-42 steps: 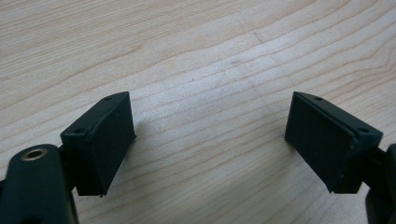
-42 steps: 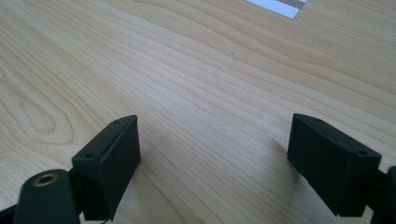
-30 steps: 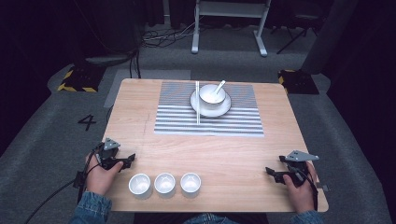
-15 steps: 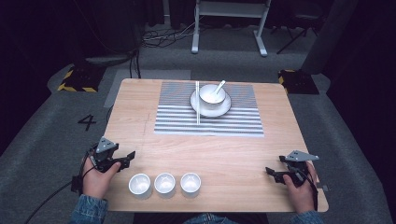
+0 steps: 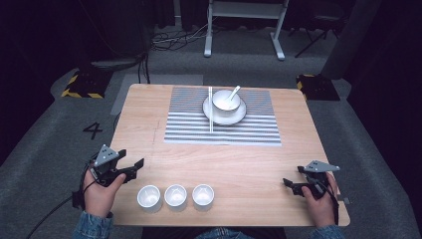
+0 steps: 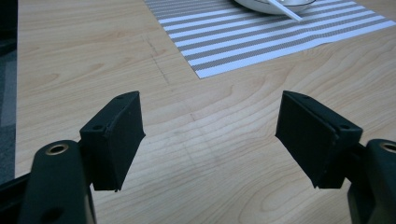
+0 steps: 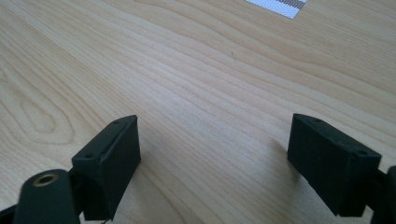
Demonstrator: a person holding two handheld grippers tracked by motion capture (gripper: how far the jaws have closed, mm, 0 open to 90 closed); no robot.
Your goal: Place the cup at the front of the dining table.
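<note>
We hold the left gripper at about 8 o'clock on the table, its jaws spread wide over bare wood with nothing between them. The right gripper sits at about 4 o'clock, jaws likewise spread and empty.

The nearest things to our left gripper are the 3 small white cups lined up at 6 o'clock along the near edge, the leftmost cup just beside our left hand. We judge these to be what we are about to reach for.

Several things could go wrong from here. The cups stand close together, so a wide-open jaw coming down on 1 could knock its neighbour. They also sit near the table's edge, and a sideways push could send 1 off it. Their smooth round walls may slip if we pinch off-centre.

Farther off, at 12 o'clock, the bowl with a spoon sits on a plate on the striped mat, chopsticks resting across the plate's rim; a careless sweep there could roll them away.
</note>
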